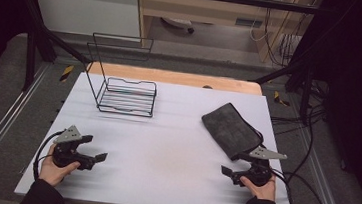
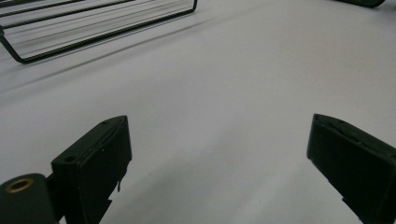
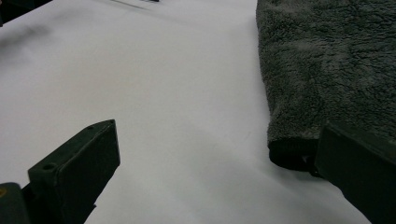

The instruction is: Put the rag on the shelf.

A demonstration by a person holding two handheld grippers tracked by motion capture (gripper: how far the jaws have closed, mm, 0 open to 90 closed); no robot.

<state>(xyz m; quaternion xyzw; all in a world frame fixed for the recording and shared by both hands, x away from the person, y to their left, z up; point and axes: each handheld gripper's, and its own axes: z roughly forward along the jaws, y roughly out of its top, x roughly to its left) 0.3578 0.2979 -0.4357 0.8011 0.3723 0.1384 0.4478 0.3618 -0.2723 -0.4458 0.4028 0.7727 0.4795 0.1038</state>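
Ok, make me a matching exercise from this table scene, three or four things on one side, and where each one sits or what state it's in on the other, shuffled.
Things:
1. wire rack
2. grey towel
3. left gripper
4. right gripper

Descriptions:
A. folded, on the table's right half
B. open, at the near left
C. black, toward the far left
D. open, beside the towel's near end

Pairs: 1-C, 2-A, 3-B, 4-D
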